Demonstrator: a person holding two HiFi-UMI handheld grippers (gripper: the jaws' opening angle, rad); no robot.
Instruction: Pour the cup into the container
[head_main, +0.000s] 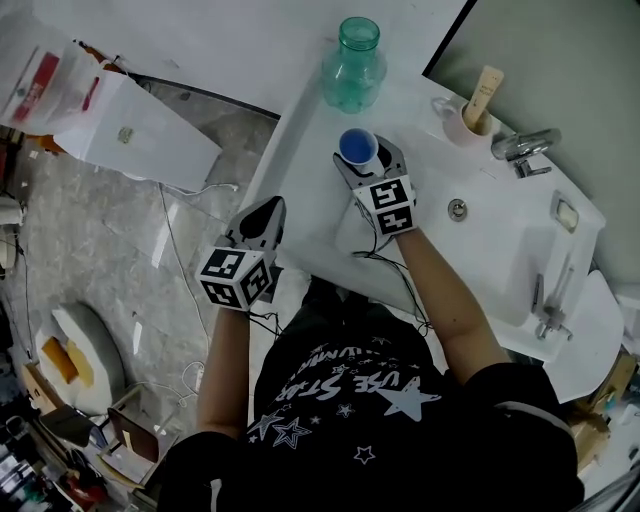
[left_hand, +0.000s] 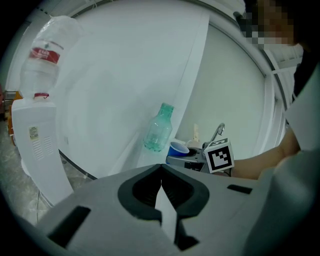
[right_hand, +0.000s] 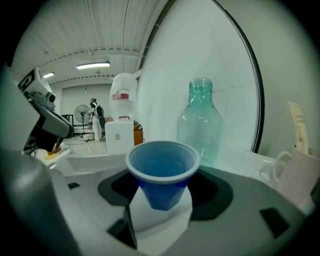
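Ahead on your right, a pale mug (head_main: 455, 122) stands on the white surface (head_main: 300, 150) with a wooden stick (head_main: 483, 92) upright in it, near the chrome faucet (head_main: 524, 146). The round drain (head_main: 457, 209) sits in the basin (head_main: 505, 245). On the floor (head_main: 120, 260) to your left stands a white water dispenser (head_main: 130, 135), with a red-labelled bottle (left_hand: 47, 55) inverted on top.
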